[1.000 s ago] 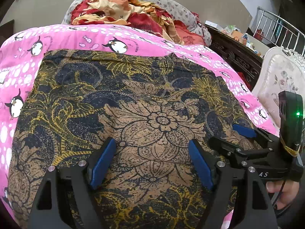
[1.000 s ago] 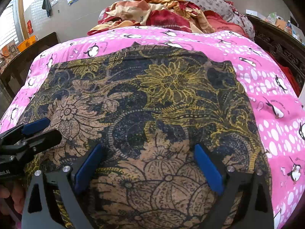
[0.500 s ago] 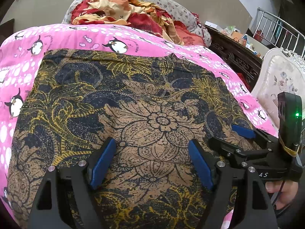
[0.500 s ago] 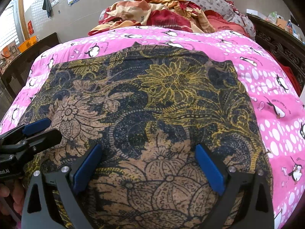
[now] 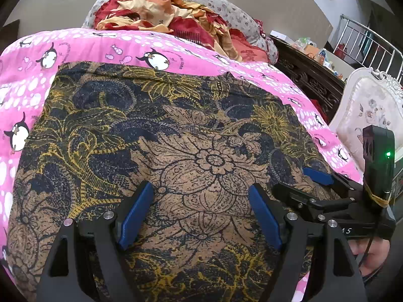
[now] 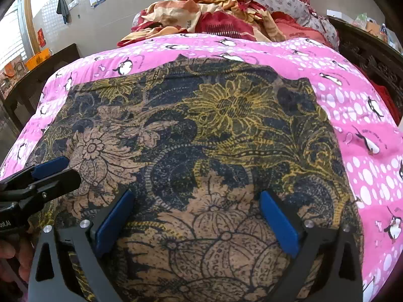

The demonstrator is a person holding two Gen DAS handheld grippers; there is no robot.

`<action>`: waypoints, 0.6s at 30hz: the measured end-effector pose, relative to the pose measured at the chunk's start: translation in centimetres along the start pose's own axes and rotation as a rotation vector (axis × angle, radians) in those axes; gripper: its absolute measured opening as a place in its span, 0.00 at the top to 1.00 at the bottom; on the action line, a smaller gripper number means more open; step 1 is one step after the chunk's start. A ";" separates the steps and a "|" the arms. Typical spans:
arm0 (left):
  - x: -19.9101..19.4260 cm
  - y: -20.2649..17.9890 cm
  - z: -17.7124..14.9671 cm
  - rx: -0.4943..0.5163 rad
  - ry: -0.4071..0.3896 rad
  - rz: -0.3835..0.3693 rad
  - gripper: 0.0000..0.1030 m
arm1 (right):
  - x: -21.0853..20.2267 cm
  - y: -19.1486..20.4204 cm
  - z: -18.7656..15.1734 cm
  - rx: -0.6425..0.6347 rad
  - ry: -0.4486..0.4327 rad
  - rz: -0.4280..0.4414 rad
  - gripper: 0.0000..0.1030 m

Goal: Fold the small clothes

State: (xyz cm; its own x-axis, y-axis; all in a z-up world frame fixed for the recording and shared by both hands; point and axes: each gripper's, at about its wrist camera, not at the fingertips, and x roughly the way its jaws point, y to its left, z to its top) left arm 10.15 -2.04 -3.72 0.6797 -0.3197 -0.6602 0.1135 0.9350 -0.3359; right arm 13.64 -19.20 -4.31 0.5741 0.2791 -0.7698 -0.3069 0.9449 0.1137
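Note:
A dark floral garment [image 5: 161, 136] in navy, tan and yellow lies spread flat on the pink penguin bedspread [image 5: 83, 45]. My left gripper [image 5: 201, 191] hovers over its near part, blue pads wide apart, nothing between them. My right gripper [image 6: 195, 198] stands the same way over the garment [image 6: 214, 130], open and empty. Each gripper shows in the other's view: the right gripper [image 5: 299, 178] at the right edge, the left gripper [image 6: 61, 168] at the left edge. The garment's near hem is hidden under the grippers.
A heap of red and orange bedding [image 5: 171, 12] and a spotted pillow [image 5: 226, 10] lie at the far end of the bed. A dark carved wooden frame [image 5: 309, 75] and a white padded chair [image 5: 370, 110] stand to the right. A dark table [image 6: 37, 80] is at the left.

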 end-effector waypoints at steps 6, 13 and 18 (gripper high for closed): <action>-2.3 0.2 -0.3 -0.074 0.015 -0.042 0.42 | -0.1 -0.1 0.0 0.000 -0.001 0.001 0.00; -7.4 0.8 -4.0 -0.159 0.022 -0.123 0.42 | 0.0 0.0 0.1 0.001 -0.001 0.003 0.00; -10.9 2.4 -8.4 -0.304 0.004 -0.151 0.42 | -0.1 0.0 0.0 0.000 -0.002 0.001 0.00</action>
State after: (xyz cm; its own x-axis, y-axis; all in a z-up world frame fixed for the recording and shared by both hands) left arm -3.11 2.42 -2.99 0.6687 -0.4521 -0.5903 -0.0093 0.7888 -0.6146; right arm 13.64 -19.22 -4.23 0.5755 0.2805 -0.7682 -0.3078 0.9446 0.1143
